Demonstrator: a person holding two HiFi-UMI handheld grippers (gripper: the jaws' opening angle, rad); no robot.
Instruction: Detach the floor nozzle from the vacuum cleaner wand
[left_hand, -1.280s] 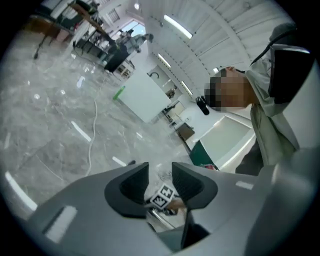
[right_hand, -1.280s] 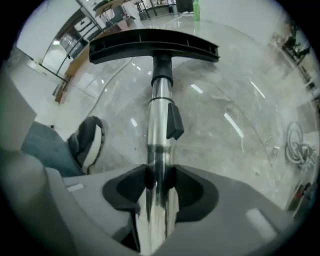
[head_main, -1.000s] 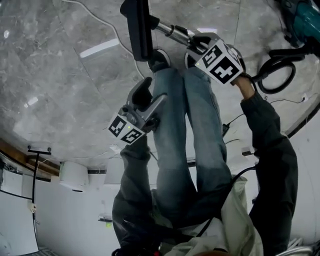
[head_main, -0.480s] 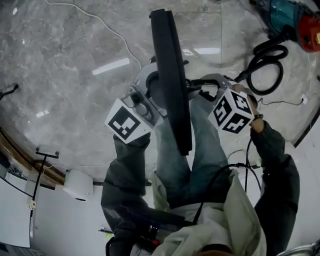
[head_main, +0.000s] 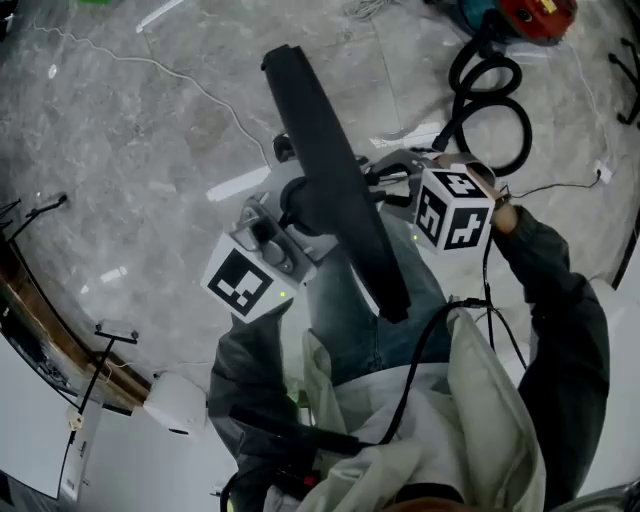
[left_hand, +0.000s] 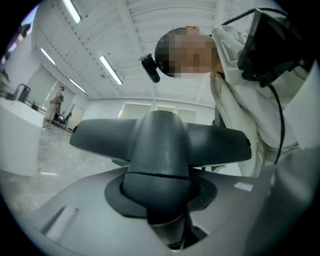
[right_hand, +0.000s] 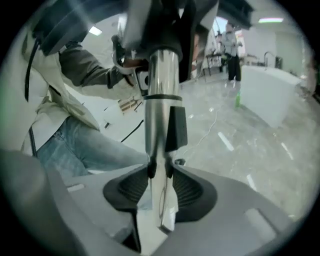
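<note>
1. The long black plastic floor nozzle was up off the grey marble floor, slanting across the head view in front of the person's blue jeans.
2. The left gripper was on it. Its jaws had just been closing, and in the left gripper view the nozzle's rounded dark grey neck sat squarely between them with the pads pressed against it on both sides.
3. Beyond that neck the nozzle's flat head spread out to either side like a crossbar.
4. The right gripper held the shiny silver metal wand. Its jaws had just drawn in a little, and both ribbed pads pinched the tube, so the hold was narrow and firm.
5. From that grip the wand ran up the right gripper view, past a black clip on its side, into a dark collar at the top. The nozzle looked still seated on the wand's end.
6. In the head view the two square-marker cubes flanked the nozzle, the left cube low beside it and the right cube just across from it.
7. Behind the right hand a black coiled hose lay on the floor and led to the red and teal vacuum body at the top edge.
8. A thin white cable trailed over the marble on the left, well apart from the nozzle.
</note>
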